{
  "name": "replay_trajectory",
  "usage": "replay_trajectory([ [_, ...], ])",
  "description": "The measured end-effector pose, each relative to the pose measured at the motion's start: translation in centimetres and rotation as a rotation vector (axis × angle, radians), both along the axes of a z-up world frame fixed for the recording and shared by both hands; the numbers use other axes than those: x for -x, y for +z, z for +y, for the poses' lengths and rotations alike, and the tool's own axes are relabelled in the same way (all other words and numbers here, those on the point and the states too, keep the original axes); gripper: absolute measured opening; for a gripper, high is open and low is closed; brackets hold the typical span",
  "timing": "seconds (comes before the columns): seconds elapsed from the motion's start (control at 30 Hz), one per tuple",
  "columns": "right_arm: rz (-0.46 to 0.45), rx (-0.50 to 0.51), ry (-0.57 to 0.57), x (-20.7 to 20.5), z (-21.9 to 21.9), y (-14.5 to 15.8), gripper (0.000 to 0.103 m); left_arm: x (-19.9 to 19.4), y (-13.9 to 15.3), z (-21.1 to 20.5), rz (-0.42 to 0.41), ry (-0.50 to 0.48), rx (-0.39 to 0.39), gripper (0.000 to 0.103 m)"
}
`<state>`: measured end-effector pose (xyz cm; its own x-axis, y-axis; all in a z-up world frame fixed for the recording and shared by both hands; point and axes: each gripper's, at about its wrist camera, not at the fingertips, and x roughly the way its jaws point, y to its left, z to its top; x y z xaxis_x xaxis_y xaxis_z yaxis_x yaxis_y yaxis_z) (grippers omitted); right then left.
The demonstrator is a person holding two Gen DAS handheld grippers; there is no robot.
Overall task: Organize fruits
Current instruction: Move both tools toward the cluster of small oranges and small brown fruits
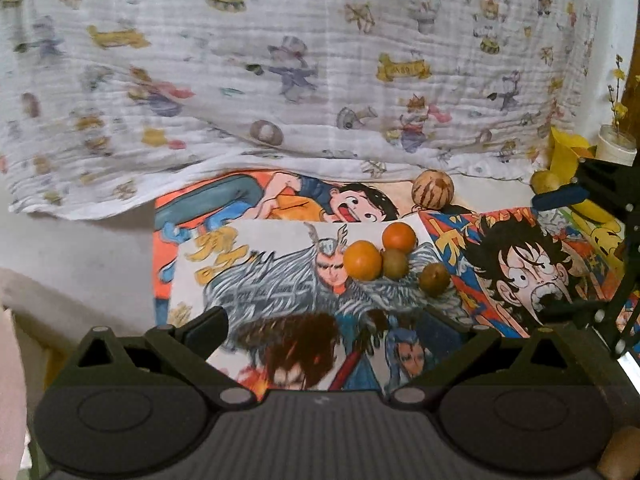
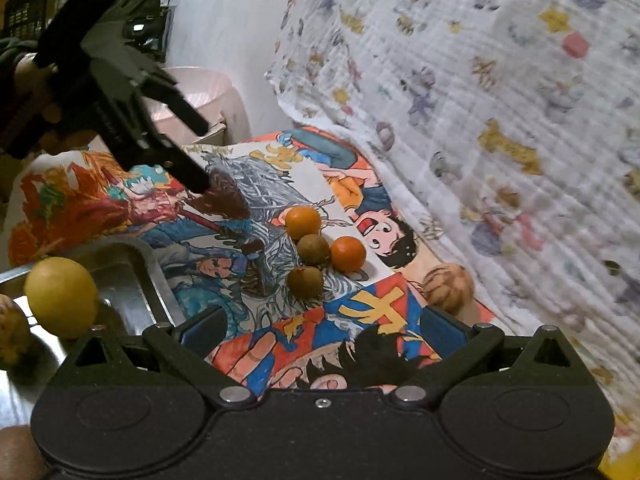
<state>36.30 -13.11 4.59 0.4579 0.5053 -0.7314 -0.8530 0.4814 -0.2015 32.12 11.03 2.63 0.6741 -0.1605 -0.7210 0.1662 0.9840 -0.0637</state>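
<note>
Two oranges [image 1: 363, 260] [image 1: 399, 237] and two brown-green fruits [image 1: 395, 263] [image 1: 434, 279] lie close together on comic posters [image 1: 280, 264]. A striped round fruit [image 1: 433, 190] lies behind them by the cloth. My left gripper [image 1: 336, 326] is open and empty, just short of the cluster; it also shows in the right wrist view [image 2: 202, 152]. My right gripper [image 2: 324, 326] is open and empty, near the cluster [image 2: 305, 280]. A yellow fruit [image 2: 61, 296] sits in a metal tray [image 2: 136, 276] at the left.
A patterned white cloth [image 1: 280, 72] hangs behind the posters. A pale plastic basin [image 2: 200, 96] stands at the far left in the right wrist view. A white pot with yellow flowers [image 1: 616, 144] stands at the right. More fruits [image 2: 12, 336] lie in the tray.
</note>
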Motion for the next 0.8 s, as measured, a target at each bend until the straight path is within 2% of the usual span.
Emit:
replay_trajectory([
  [0.17, 0.027, -0.013, 0.012, -1.5, 1.2, -1.8, 0.096, -2.6, -1.6, -0.5, -0.006, -0.047, 0.023, 0.102],
  [0.3, 0.032, -0.024, 0.025, -2.4, 1.8, -2.7, 0.090, -4.0, -2.6, -1.0, -0.016, -0.102, 0.001, 0.102],
  [0.53, 0.070, -0.034, 0.046, -3.6, 2.6, -4.2, 0.077, -5.6, -3.9, -1.9, -0.023, -0.213, -0.091, 0.091],
  [0.8, 0.088, -0.043, 0.067, -4.4, 3.3, -5.2, 0.060, -7.0, -4.8, -1.9, -0.027, -0.265, -0.099, 0.081],
])
